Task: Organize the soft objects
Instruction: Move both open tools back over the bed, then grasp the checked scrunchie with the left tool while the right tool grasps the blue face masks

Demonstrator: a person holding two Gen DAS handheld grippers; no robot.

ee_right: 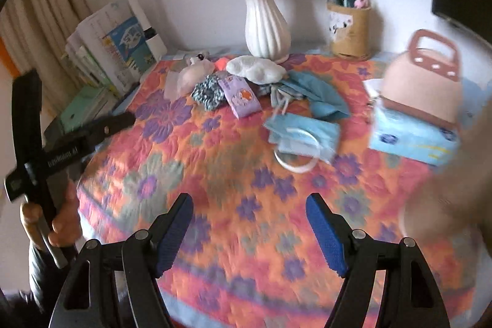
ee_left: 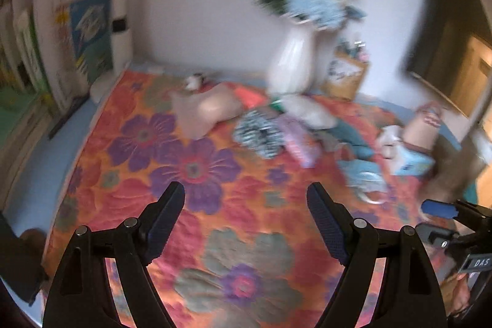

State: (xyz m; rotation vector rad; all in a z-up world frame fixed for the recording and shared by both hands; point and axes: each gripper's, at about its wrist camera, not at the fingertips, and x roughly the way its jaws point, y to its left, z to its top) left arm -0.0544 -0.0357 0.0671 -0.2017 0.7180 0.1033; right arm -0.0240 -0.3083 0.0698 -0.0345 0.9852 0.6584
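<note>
Soft things lie in a loose heap at the back of the flowered tablecloth [ee_right: 233, 168]: a white fluffy cloud cushion [ee_right: 255, 68], a blue-white scrunchie [ee_right: 207, 91], a purple pouch [ee_right: 241, 97], a teal cloth [ee_right: 316, 94], and blue face masks [ee_right: 301, 131]. In the blurred left wrist view the scrunchie [ee_left: 258, 134] and masks [ee_left: 363, 174] show too. My left gripper [ee_left: 246, 199] and right gripper [ee_right: 249, 205] both hover over bare cloth near the front edge, open, holding nothing, well short of the heap.
A white vase [ee_right: 266, 23] of flowers and a brown pen holder [ee_right: 350, 29] stand at the back wall. A pink handbag [ee_right: 421, 76] sits on a blue tissue pack [ee_right: 412, 140] at the right. Books [ee_right: 113, 45] lean at the left. A hand [ee_right: 61, 223] grips the left tool.
</note>
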